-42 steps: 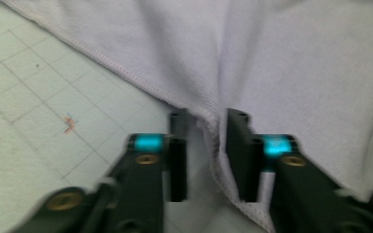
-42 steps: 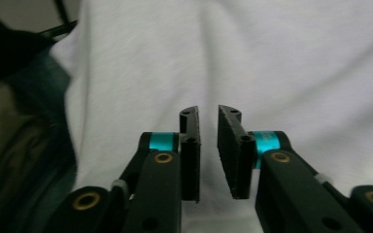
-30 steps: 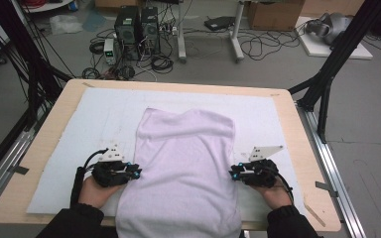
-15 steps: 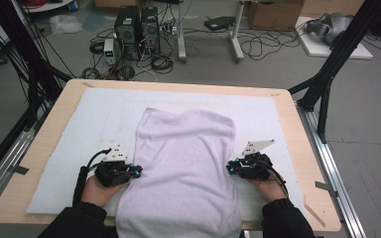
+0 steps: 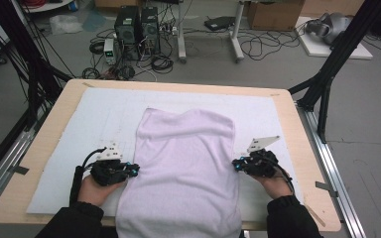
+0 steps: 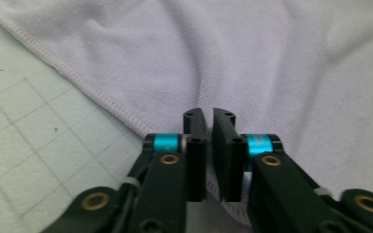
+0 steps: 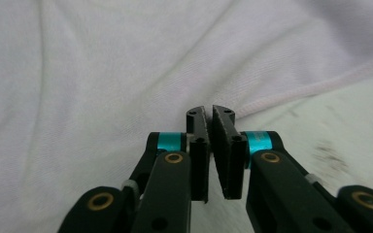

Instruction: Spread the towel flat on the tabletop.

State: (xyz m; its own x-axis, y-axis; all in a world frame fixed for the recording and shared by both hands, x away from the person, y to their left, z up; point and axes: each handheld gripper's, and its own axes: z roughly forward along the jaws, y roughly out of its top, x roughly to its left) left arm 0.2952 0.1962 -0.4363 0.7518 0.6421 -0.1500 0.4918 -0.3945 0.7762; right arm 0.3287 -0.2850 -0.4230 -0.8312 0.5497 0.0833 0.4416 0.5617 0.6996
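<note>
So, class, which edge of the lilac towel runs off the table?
The towel's near edge, closest to the person: it drops over the table's front rim, whereas the far edge and both side edges lie on the mat.

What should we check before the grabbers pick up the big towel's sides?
1. Towel lies spread on the white mat: ok.
2. Left gripper sits at the towel's left edge: ok.
3. Right gripper sits at the towel's right edge: ok.
4. Left jaws pinch the hem: cannot tell; they have just been opening, a narrow gap shows, and the cloth lies under them.
5. Right jaws pinch the hem: cannot tell; they have just been closing, nearly together.
6. Near end of the towel hangs over the table edge: not ok.
</note>
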